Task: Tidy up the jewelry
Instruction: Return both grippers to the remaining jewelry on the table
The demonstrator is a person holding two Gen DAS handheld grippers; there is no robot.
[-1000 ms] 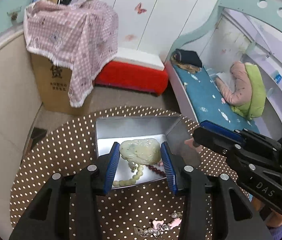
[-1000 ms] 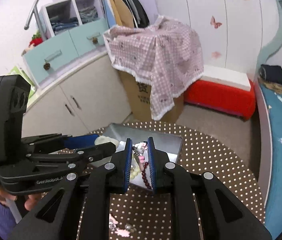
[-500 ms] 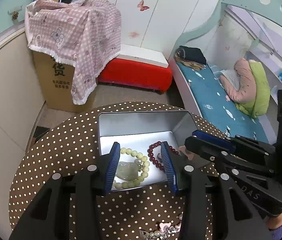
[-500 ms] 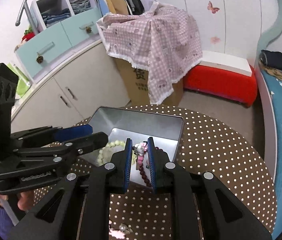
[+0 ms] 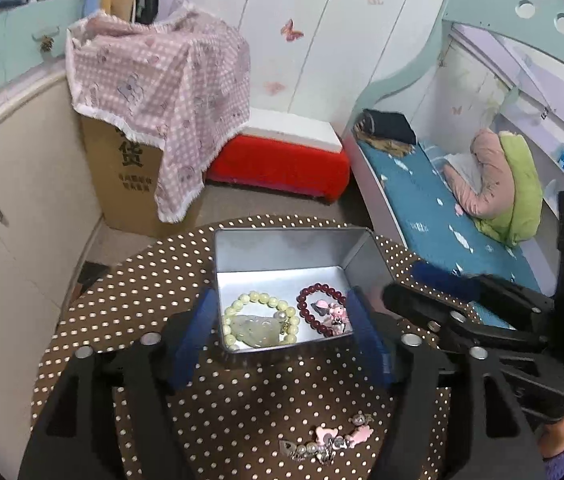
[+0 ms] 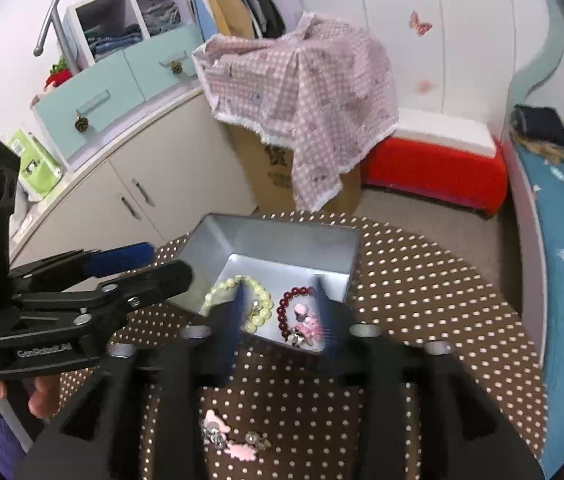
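A silver tin box [image 5: 282, 250] [image 6: 274, 244] sits on the brown dotted round table [image 5: 130, 288]. Inside lie a pale green bead bracelet with a jade pendant [image 5: 256, 326] [image 6: 256, 304], a dark red bead bracelet [image 5: 313, 304] [image 6: 289, 304] and a pink charm piece [image 5: 331, 316] [image 6: 307, 330]. Another pink charm piece [image 5: 329, 438] [image 6: 230, 438] lies on the table in front of the box. My left gripper [image 5: 282, 340] is open and empty just before the box. My right gripper [image 6: 282, 328] is open and empty over the box's near edge.
Beyond the table stand a cardboard box under a pink checked cloth [image 5: 162, 92], a red bench [image 5: 282, 164], white cabinets [image 6: 154, 176] at left and a bed with a blue mattress [image 5: 441, 208] at right.
My left gripper let the jade bracelet fall into the box and drew back. My right gripper opened and released the pink charm piece into the box.
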